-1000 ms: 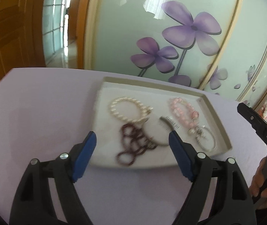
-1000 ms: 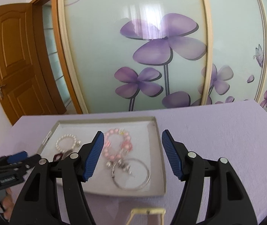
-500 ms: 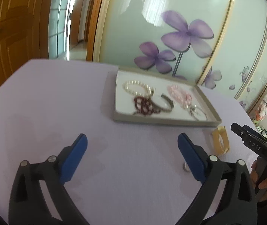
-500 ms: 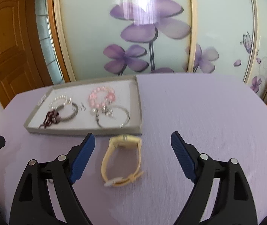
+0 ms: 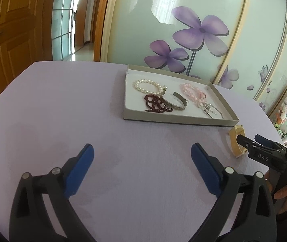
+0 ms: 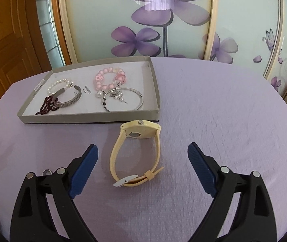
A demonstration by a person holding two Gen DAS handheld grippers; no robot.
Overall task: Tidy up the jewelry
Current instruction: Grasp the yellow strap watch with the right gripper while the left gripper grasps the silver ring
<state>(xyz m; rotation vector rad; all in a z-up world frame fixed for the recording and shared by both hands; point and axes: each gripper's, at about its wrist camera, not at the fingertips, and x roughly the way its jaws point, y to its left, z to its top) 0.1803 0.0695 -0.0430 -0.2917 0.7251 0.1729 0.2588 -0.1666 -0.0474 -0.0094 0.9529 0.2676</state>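
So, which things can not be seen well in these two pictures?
- Watch: its dial faces away in the right wrist view; in the left wrist view the right gripper covers part of it.
- Small shiny thing: right wrist view, half behind the gripper's finger, too small to name.
- Label on the tray: print too small to read.
- Engraving on the grey cuff: unreadable.

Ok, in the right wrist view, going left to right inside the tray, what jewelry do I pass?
Dark red bead strand → pearl bracelet → engraved metal cuff → pink bead bracelet → silver bangle.
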